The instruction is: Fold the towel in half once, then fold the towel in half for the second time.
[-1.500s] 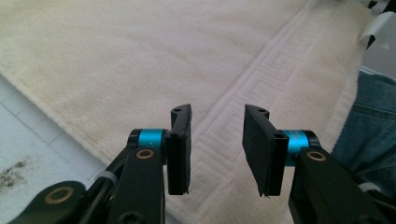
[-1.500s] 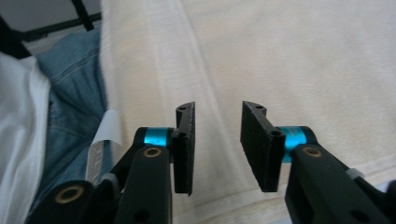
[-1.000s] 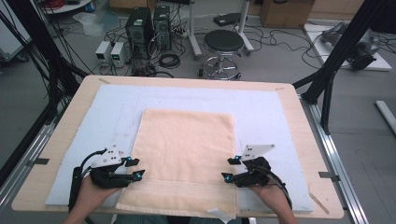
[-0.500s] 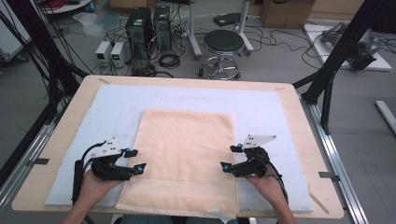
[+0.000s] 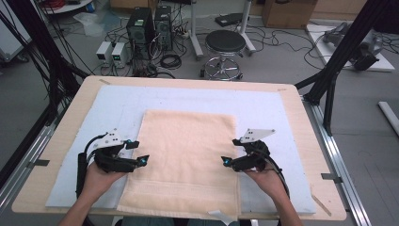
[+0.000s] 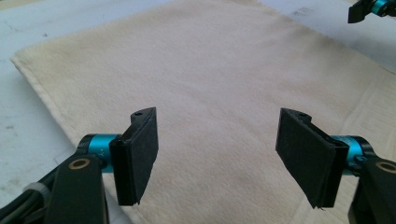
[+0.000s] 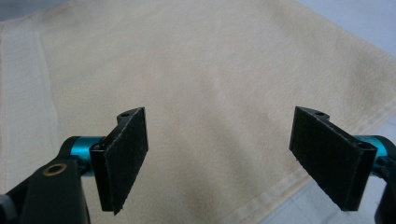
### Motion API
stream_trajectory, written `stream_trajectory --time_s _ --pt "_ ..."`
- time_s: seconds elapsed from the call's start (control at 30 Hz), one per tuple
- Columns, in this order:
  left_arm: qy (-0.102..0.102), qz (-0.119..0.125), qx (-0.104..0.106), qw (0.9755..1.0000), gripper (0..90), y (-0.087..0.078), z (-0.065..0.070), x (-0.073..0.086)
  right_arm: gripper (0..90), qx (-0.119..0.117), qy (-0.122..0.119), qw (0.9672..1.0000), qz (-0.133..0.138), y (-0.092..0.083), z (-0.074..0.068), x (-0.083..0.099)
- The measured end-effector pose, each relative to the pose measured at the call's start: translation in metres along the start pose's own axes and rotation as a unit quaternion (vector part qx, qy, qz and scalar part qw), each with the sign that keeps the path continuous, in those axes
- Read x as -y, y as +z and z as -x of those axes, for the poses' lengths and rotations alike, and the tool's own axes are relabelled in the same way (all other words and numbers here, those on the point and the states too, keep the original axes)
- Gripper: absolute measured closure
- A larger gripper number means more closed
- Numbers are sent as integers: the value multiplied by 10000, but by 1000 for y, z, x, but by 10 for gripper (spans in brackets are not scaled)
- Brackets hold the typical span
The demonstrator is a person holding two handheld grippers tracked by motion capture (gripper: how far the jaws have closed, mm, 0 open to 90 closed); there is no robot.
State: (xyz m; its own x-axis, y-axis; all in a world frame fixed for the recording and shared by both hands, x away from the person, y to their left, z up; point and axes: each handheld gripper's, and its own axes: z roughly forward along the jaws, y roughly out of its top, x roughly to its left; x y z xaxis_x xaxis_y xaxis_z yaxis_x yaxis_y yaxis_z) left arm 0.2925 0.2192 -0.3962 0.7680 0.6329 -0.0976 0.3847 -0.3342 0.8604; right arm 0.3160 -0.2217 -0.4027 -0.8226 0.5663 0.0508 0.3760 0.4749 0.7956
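Note:
A cream towel [image 5: 188, 155] lies flat on the pale blue mat [image 5: 263, 108], its long sides running away from me. My left gripper [image 5: 139, 151] hovers at the towel's left edge and my right gripper [image 5: 230, 151] at its right edge, both pointing inward. In the left gripper view the left gripper [image 6: 219, 154] stands open over the towel [image 6: 210, 74]. In the right gripper view the right gripper [image 7: 229, 158] stands open above the towel [image 7: 210, 70] and its hemmed edge. Both pairs of jaws have just been opening, with nothing between them.
The mat covers most of a wooden table [image 5: 301, 122]. A small white scrap [image 5: 219, 215] lies by the towel's near edge. Beyond the table stand a stool [image 5: 225, 44] and computer cases [image 5: 150, 28] on the floor. Black frame posts [image 5: 339, 61] flank the table.
Both grippers have moved away from the towel's near edge, farther along its sides and slightly upward. Their jaws stand wider than before. The towel lies flat.

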Motion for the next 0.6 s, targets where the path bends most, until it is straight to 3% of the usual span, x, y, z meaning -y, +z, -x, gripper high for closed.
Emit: stream_trajectory --time_s 0.2,0.47,0.6 --pt "24 -50 -93 9999 305 6 -13 -9 189 16 -29 9999 -151 3 10 -7" --pt "91 -137 -305 9994 312 17 -40 -31 190 104 -70 9997 -215 11 37 -29" --pt "-125 -144 -325 9993 313 26 -58 -41 191 137 -49 9996 -239 18 52 -42"
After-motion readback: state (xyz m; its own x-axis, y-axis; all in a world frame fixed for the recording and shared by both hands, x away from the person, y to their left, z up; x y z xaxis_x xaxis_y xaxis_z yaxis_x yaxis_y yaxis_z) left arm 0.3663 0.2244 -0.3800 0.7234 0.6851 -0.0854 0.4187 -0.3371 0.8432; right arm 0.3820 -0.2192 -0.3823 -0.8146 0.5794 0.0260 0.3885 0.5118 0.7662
